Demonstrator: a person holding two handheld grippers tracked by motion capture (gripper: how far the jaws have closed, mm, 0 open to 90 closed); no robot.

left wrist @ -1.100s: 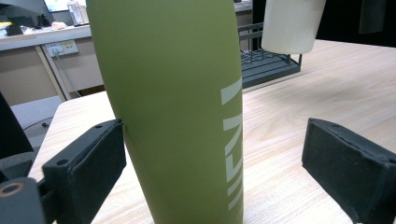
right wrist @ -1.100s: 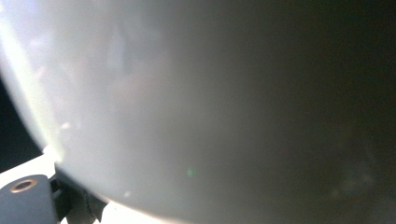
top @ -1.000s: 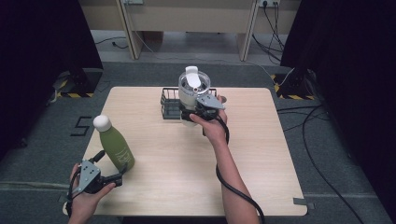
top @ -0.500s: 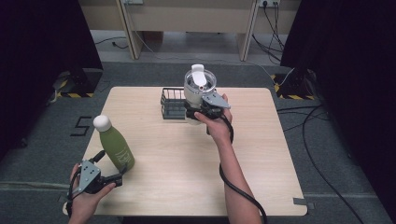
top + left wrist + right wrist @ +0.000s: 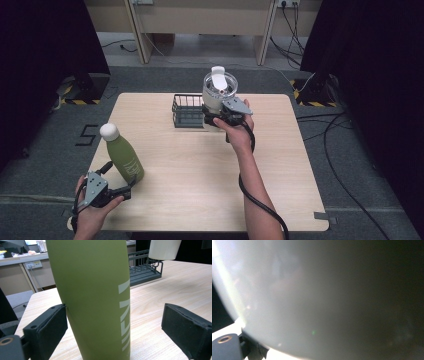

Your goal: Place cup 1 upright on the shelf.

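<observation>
A green bottle [image 5: 122, 156] with a white cap stands upright near the table's front left corner. My left gripper [image 5: 130, 187] is level at its base, open. In the left gripper view the bottle [image 5: 95, 295] stands between the jaws, the left pad [image 5: 48, 327] touching it and the right pad [image 5: 185, 332] well apart from it. My right gripper [image 5: 216, 118] is shut on a white tumbler [image 5: 218, 92] with a clear lid, held above the table just right of a black wire basket [image 5: 187, 111]. The tumbler's wall [image 5: 324, 297] is close up in the right gripper view.
The wooden table [image 5: 200, 195] carries the basket at its far middle. The basket [image 5: 143, 268] also appears far off in the left gripper view, with the tumbler's base [image 5: 163, 248] above it. Cables trail on the floor to the right.
The right gripper and the tumbler have shifted slightly to the right, away from the basket. The left gripper and the bottle have not moved.
</observation>
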